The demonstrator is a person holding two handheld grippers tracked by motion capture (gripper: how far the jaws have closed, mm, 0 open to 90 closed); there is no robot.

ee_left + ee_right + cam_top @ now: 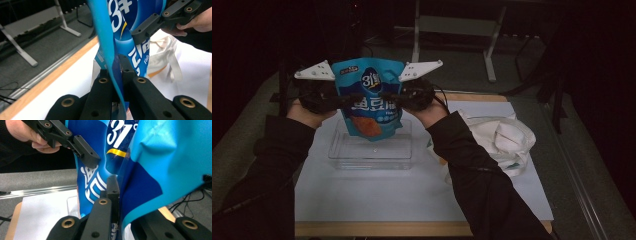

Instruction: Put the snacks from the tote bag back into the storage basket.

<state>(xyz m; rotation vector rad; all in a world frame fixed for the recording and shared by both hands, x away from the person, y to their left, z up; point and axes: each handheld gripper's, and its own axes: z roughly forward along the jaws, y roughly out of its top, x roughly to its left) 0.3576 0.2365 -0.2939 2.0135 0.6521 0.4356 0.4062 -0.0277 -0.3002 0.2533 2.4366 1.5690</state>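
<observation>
Claws first: my left claw (343, 100) is clamped on the left edge of a blue snack bag (373, 98), and my right claw (393, 98) is clamped on its right edge, so the bag hangs upright between them, lifted off the tabletop (377, 195). In the left gripper view the bag's thin edge (110, 60) runs down between my left claw's (115, 68) two black jaws, which press on it from both sides, and my right claw (147, 28) bites the bag farther off. In the right gripper view the blue film (150, 165) folds over one jaw of my right claw (120, 192) and is pinched against the other, with my left claw (85, 157) gripping the far edge of the bag.

Below the bag's bottom sits a clear plastic box (371, 150), open on top, on the white sheet that covers the tabletop; the bag's lower end hangs just above it. To the right of the box lies a crumpled white cloth bag (507, 140), close to my right sleeve (472, 170). Beyond the far edge of the tabletop stands a grey metal frame (457, 25) on the dark floor.
</observation>
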